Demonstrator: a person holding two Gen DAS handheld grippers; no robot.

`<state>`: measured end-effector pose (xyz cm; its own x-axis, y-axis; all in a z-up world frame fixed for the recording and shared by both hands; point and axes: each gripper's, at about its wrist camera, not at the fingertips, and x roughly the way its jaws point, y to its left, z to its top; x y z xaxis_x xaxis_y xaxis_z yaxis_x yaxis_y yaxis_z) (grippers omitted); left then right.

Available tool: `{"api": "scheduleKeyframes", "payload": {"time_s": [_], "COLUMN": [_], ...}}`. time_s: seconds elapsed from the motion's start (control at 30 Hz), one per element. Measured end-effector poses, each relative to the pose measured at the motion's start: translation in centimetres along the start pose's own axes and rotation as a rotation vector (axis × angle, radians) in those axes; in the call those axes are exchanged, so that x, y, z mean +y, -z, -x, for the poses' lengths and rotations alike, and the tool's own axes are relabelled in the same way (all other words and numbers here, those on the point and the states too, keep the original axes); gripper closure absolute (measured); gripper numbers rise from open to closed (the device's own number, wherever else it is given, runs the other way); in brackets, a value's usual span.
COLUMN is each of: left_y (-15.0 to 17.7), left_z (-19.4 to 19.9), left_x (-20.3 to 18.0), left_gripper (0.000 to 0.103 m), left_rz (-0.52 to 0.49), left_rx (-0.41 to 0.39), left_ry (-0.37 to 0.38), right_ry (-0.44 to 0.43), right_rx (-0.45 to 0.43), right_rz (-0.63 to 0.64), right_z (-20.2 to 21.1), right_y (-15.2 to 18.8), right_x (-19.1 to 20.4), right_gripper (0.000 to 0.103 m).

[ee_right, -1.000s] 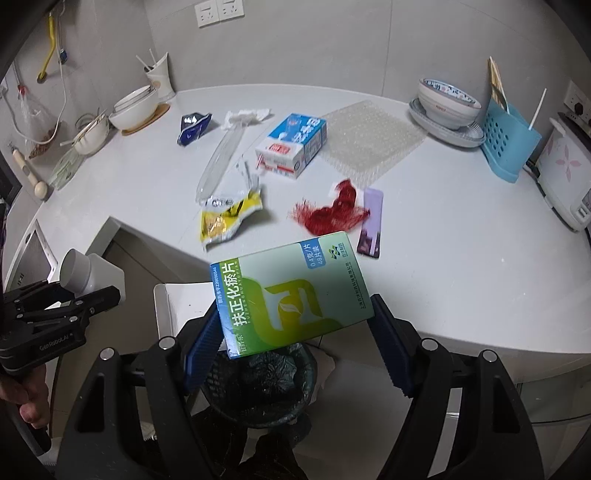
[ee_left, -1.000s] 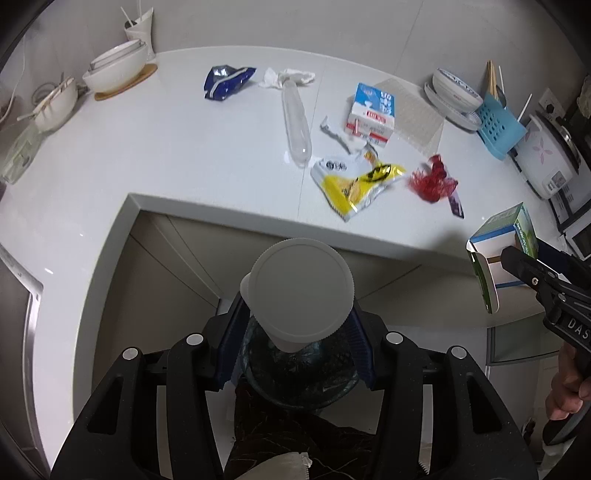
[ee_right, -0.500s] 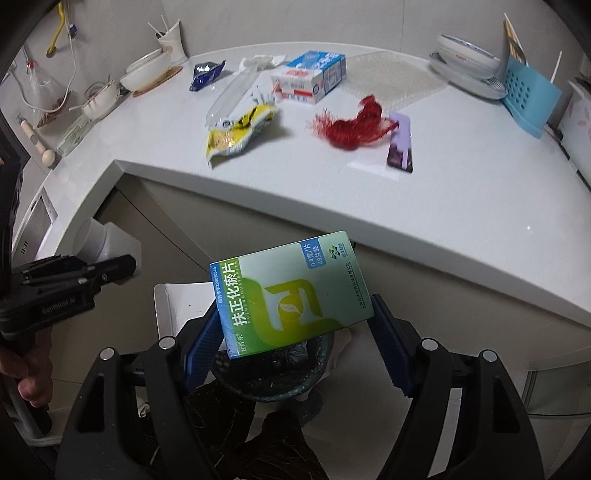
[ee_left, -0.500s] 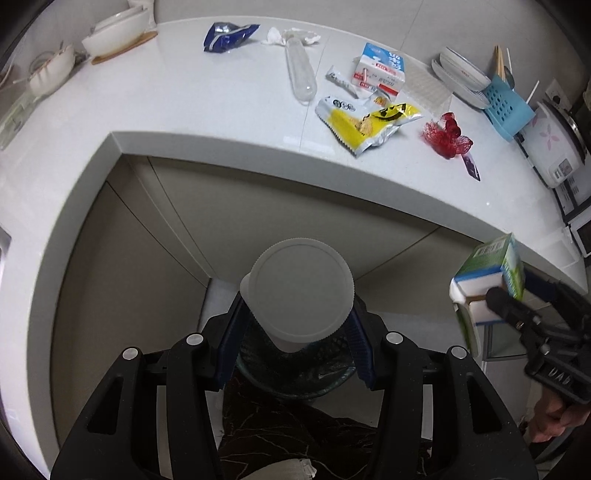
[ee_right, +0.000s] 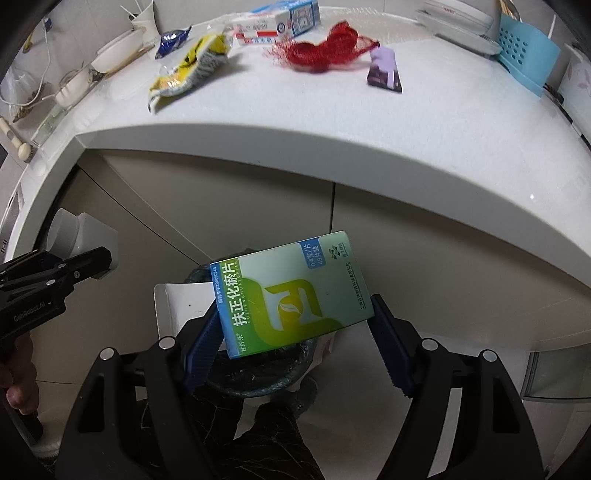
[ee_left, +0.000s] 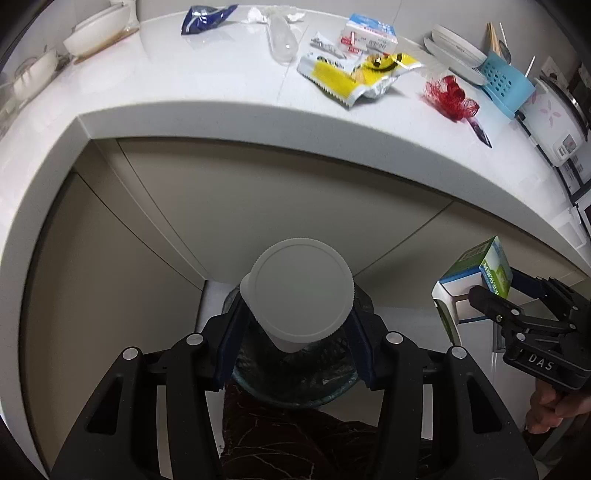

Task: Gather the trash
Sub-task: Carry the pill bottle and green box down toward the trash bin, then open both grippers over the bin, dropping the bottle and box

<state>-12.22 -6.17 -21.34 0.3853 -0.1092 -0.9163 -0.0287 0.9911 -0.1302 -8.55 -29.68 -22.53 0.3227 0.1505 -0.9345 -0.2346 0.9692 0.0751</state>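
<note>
My left gripper is shut on a white plastic bottle, held right above the trash bin with its dark liner. It also shows in the right wrist view. My right gripper is shut on a green medicine box, held above the same bin. The box also shows in the left wrist view. Trash lies on the white counter: a yellow snack bag, red mesh, a clear bottle, a blue wrapper, a blue-white carton.
Beige cabinet fronts stand below the counter edge. Bowls sit at the counter's left, plates, a blue rack and a rice cooker at the right. A purple packet lies by the mesh.
Both grippers have dropped below the counter edge and come closer to the bin, each keeping its item. The counter now appears higher and farther off.
</note>
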Motion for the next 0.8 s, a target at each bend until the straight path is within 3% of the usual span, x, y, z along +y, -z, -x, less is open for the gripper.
{"api": "scheduleKeyframes", "payload": {"time_s": [0.53,0.8], "left_y": [1.6,1.7], "left_z": [-3.5,-3.1], "left_x": [-1.5,-0.8], "left_gripper": [0.052,0.028], "left_rz": [-0.035,-0.006], "left_rx": [0.039,0.005], "left_ry": [0.04,0.032], "right_ry": [0.024,0.016], "right_rx": [0.033,0.029], "right_rz": [0.024,0.027], "right_z": [-2.1,-2.1], "right_y": [1.1,0.7], "right_x": [0.1,0.9], "right_gripper": [0.031,0.031]}}
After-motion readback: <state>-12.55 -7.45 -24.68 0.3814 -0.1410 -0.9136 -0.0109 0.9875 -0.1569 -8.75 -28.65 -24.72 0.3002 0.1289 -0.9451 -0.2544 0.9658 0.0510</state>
